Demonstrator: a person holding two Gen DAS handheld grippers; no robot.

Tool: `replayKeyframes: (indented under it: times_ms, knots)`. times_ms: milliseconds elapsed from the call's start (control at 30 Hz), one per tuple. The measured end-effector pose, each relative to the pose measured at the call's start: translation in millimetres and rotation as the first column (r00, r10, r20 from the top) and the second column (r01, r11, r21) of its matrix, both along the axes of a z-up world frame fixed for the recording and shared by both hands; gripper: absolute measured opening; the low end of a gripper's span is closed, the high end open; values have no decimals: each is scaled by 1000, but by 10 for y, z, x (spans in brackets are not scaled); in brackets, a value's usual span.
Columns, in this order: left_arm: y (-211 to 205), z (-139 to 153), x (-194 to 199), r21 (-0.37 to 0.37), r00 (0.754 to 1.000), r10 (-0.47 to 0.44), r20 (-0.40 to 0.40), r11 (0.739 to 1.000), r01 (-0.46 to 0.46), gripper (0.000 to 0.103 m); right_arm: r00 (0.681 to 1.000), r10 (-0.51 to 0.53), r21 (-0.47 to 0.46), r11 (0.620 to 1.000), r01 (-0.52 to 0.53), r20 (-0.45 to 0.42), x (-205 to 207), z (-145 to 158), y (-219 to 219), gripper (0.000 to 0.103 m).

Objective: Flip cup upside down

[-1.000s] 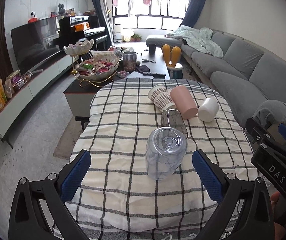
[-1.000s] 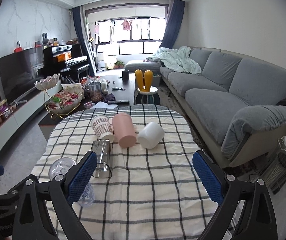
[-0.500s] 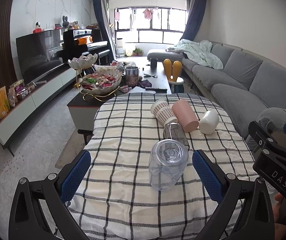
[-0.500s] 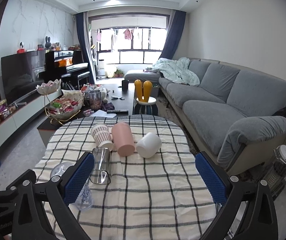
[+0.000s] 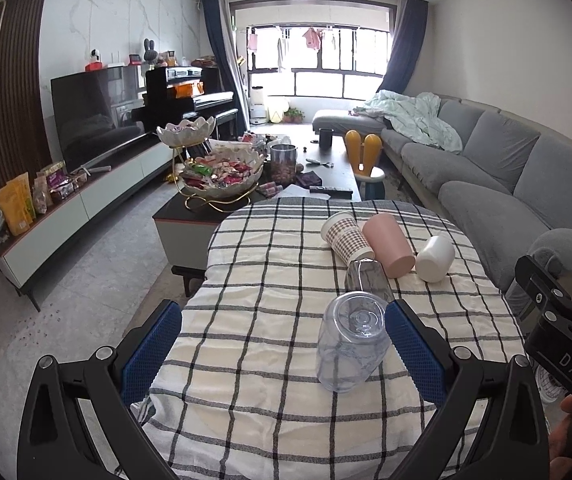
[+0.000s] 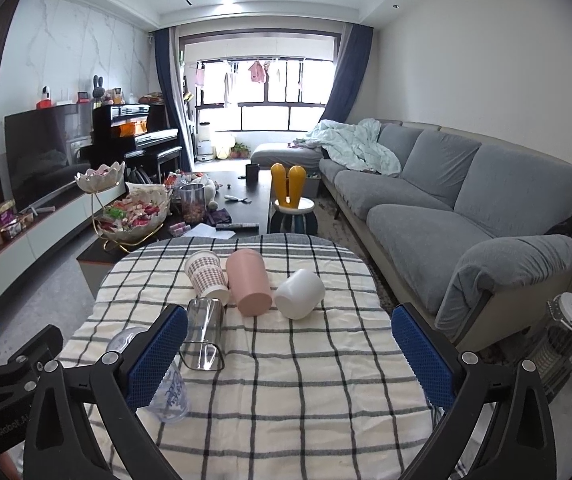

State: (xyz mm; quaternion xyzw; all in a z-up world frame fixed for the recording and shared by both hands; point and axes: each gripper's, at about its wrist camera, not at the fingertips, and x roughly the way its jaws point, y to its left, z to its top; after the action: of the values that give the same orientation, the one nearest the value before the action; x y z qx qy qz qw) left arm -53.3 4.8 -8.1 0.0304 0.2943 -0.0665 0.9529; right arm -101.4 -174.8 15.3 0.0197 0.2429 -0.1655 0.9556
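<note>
A clear plastic cup [image 5: 352, 346] stands upside down on the checked tablecloth [image 5: 269, 308], base up, just left of my left gripper's right finger. My left gripper [image 5: 283, 342] is open and empty, pulled back from the cup. The same cup shows in the right wrist view [image 6: 167, 390], partly behind that gripper's left finger. My right gripper [image 6: 290, 354] is open and empty above the table. A clear square glass [image 6: 205, 332], a patterned paper cup [image 6: 207, 276], a pink cup [image 6: 249, 282] and a white cup [image 6: 300, 294] lie on their sides further back.
The table's far edge faces a dark coffee table [image 5: 253, 196] with a snack bowl [image 5: 221, 178]. A grey sofa [image 6: 446, 208] runs along the right. A TV cabinet [image 5: 65, 196] runs along the left. A small heater [image 6: 562, 344] stands at the right.
Both grippers have drawn back and tilted up from the table, so the cups sit lower in view. The upside-down clear cup has stayed in place.
</note>
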Motion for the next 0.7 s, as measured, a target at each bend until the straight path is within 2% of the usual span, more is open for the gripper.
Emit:
replayKeyframes:
  times_ms: [700]
  knots:
    - [27, 22, -1, -10, 1000, 2, -9, 1000, -2, 103, 1000, 2, 2, 1000, -2, 0, 1, 15, 15, 102]
